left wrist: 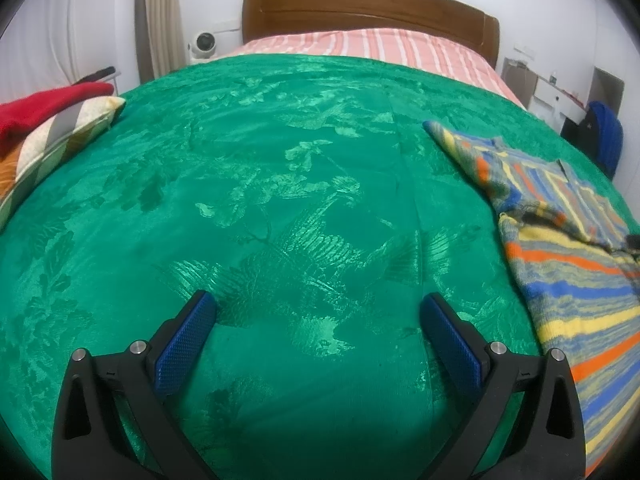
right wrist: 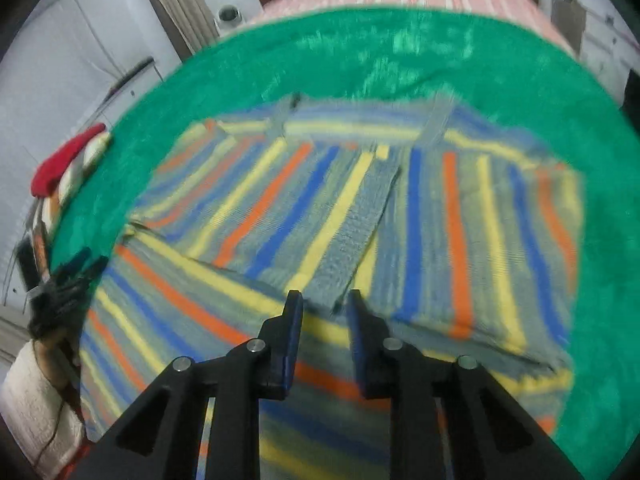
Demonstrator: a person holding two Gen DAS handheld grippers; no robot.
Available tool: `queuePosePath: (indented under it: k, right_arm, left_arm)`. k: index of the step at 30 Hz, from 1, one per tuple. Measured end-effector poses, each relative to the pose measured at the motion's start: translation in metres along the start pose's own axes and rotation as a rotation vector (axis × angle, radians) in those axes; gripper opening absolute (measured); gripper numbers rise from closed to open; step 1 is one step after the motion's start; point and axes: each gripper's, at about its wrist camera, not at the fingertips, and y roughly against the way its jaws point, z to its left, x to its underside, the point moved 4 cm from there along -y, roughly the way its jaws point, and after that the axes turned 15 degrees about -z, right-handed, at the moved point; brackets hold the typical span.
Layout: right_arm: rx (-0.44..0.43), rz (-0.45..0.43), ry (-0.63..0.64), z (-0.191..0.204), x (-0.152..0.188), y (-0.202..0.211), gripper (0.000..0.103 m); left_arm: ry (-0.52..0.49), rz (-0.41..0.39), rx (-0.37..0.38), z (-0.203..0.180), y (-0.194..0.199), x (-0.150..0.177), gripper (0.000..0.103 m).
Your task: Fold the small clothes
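Note:
A striped knit sweater [right wrist: 400, 216] in grey, blue, yellow and orange lies on the green bedspread [right wrist: 380, 48], its sleeves folded in over the body. It also shows at the right edge of the left wrist view [left wrist: 568, 264]. My right gripper [right wrist: 325, 304] hovers over the sweater's middle, at the cuff end of the folded grey sleeve, its jaws narrowly apart with nothing between them. My left gripper [left wrist: 318, 312] is wide open and empty over bare bedspread [left wrist: 280, 200], left of the sweater. The left gripper also shows at the left edge of the right wrist view [right wrist: 68, 276].
A red garment [left wrist: 44, 108] lies on a patterned pillow [left wrist: 60, 140] at the bed's left edge. A pink striped sheet [left wrist: 380, 46] and a wooden headboard [left wrist: 360, 8] are at the far end. A blue and black item [left wrist: 604, 136] sits off the bed at the right.

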Motion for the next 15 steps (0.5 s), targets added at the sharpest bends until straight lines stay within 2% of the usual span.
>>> queuePosePath:
  k: [1,2,4,6,8,10,15]
  right_arm:
    - [-0.002,-0.055,0.002,0.001,0.0,0.019,0.045]
    - [0.005,-0.101,0.01,-0.001,-0.001,0.035,0.064]
    - [0.082,-0.209,0.049,-0.011,0.005,0.072,0.077]
    - [0.177,-0.274,0.08,-0.034,0.016,0.103,0.078]
    - [0.263,-0.287,0.071,-0.065,0.03,0.123,0.078]
    - [0.352,-0.27,0.054,-0.097,0.047,0.131,0.078]
    - [0.478,-0.242,-0.024,-0.162,0.091,0.146,0.078]
  left_arm:
    - [0.0,0.0,0.0,0.0,0.0,0.0,0.102]
    - [0.0,0.0,0.0,0.0,0.0,0.0,0.102]
    - [-0.002,0.0,-0.001,0.0,0.0,0.0,0.102]
    - [-0.004,0.001,-0.004,0.0,-0.001,0.0,0.102]
    - [-0.008,0.002,-0.008,-0.001,-0.001,0.0,0.102]
    - [-0.011,0.002,-0.011,-0.001,-0.001,0.0,0.102]
    - [-0.018,0.004,-0.019,-0.002,-0.001,0.0,0.103]
